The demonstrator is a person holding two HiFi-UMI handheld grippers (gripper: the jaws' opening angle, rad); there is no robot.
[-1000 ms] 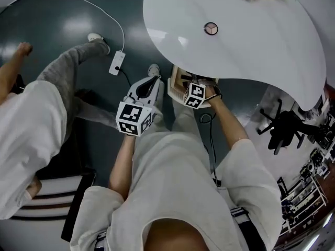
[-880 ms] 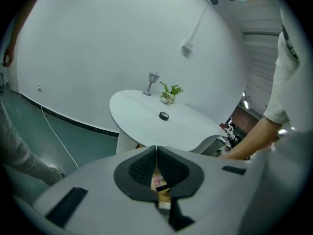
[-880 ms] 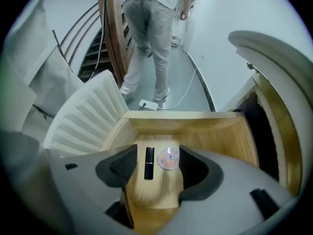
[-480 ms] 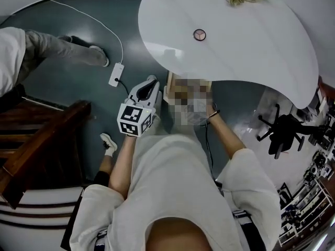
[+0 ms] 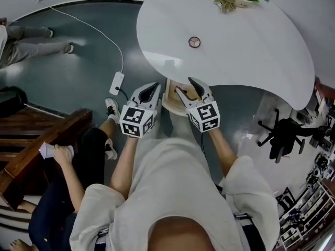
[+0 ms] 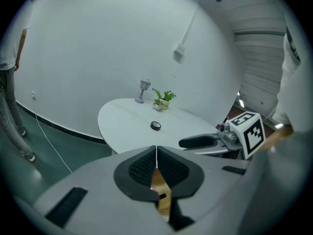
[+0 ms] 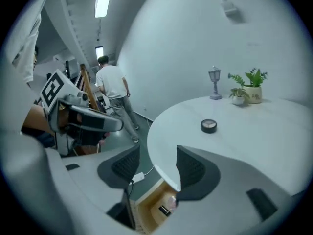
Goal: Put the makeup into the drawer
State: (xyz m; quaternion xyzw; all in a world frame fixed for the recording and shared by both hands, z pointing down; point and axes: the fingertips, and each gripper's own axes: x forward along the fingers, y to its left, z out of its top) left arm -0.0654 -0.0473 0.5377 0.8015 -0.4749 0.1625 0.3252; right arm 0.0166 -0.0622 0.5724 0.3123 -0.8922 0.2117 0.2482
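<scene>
Peeking from under table (image 5: 251, 46), half-hidden drawer (image 7: 144, 214), left gripper (image 5: 152, 89) clenched, right gripper (image 5: 185, 85) empty, apart, just closing.

On the white oval table (image 5: 251, 46), a small round case (image 5: 194, 42) near the middle and, well apart at the far edge, a lantern figure (image 7: 214, 83) beside potted plants (image 7: 253, 89); under the near edge, an open wooden drawer (image 7: 146, 209) with small items (image 7: 164, 210); on the dark floor (image 5: 78, 77), a white power strip (image 5: 116, 79).
</scene>
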